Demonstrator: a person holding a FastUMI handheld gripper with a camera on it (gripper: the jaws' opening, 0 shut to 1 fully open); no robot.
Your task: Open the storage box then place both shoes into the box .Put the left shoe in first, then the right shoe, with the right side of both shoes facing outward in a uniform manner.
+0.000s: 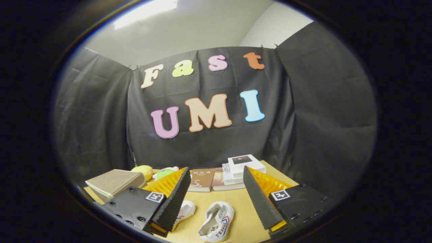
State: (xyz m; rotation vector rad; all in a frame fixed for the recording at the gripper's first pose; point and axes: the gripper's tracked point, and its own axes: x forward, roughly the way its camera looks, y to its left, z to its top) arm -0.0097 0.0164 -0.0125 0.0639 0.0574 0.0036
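A recording booth indoors: black cloth hangs as walls around a wooden bench, with books at its 12 o'clock edge, under a white ceiling.

Black cloth hung as the booth's wall on three sides of a wooden table, creased and pinned at its top edge. Above the cloth rose a pale wall, meeting a second one at a corner. A ceiling light glowed over the cloth's left part.
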